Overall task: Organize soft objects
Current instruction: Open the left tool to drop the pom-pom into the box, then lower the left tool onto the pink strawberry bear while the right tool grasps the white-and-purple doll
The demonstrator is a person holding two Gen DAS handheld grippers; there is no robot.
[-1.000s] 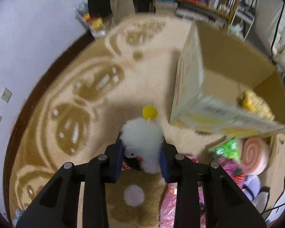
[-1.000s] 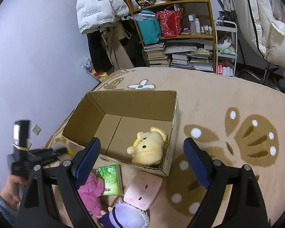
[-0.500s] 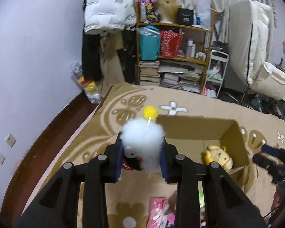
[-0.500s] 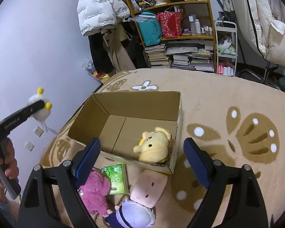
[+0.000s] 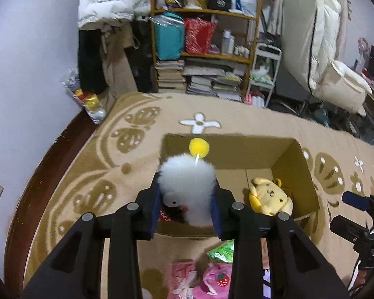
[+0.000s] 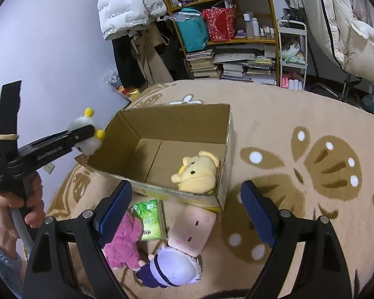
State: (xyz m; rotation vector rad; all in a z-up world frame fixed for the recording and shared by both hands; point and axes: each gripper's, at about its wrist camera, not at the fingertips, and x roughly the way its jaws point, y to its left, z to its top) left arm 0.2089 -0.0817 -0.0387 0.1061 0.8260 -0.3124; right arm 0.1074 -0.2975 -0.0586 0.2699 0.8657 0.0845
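Note:
My left gripper [image 5: 187, 200] is shut on a fluffy white plush [image 5: 187, 184] with yellow pom-pom antennae [image 5: 199, 147], held in the air over the near left corner of the open cardboard box [image 5: 284, 159]. It also shows in the right wrist view [image 6: 87, 139] beside the box [image 6: 177, 122]. A yellow plush [image 6: 195, 173] lies inside the box [image 5: 270, 196]. My right gripper [image 6: 187, 211] is open and empty above a pink plush [image 6: 123, 239], a green packet [image 6: 148, 215], a pink square cushion [image 6: 192, 229] and a purple-haired doll [image 6: 172, 271].
The box stands on a beige patterned carpet [image 6: 299, 129]. A cluttered bookshelf [image 6: 227, 32] and hanging coats [image 6: 127, 12] line the far wall. A white folded mattress [image 5: 319, 32] is at the right. A pink packet [image 5: 180, 274] lies on the carpet near me.
My left gripper has carried the white plush up from the carpet and rightward, from beside the box to above its near left corner. The right gripper has barely moved.

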